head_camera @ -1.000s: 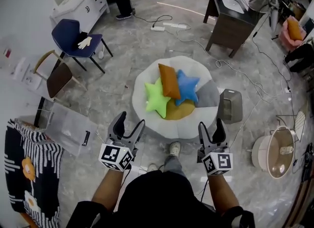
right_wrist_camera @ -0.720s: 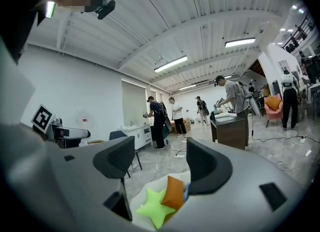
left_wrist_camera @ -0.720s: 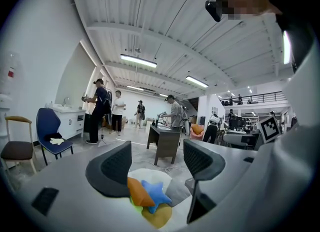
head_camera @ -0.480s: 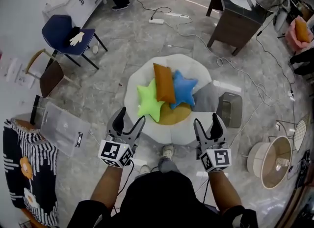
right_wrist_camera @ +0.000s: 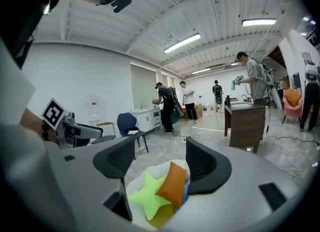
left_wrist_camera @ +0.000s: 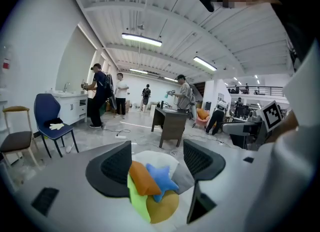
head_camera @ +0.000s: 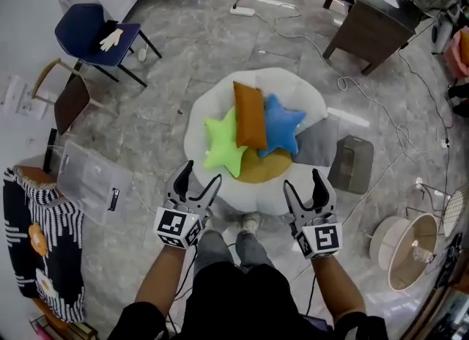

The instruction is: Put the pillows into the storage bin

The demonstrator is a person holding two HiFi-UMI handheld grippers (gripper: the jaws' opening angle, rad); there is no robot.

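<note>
Several pillows lie heaped on a round white floor cushion: an orange oblong one, a green star, a blue star, a mustard round one and a grey one. A clear plastic storage bin sits on the floor to the left. My left gripper and right gripper hover side by side just short of the cushion's near edge, both open and holding nothing. Beyond the left gripper lie the orange pillow and blue star; beyond the right gripper, the green star.
A small grey bin stands right of the cushion. A blue chair and a wooden chair are at the left, a dark desk at the far right. Cables and a power strip cross the floor. A round lamp lies at the right.
Both grippers have come forward and lower toward the cushion, which now lies nearer in the head view. Their jaws stayed open and the pillows have not moved.
</note>
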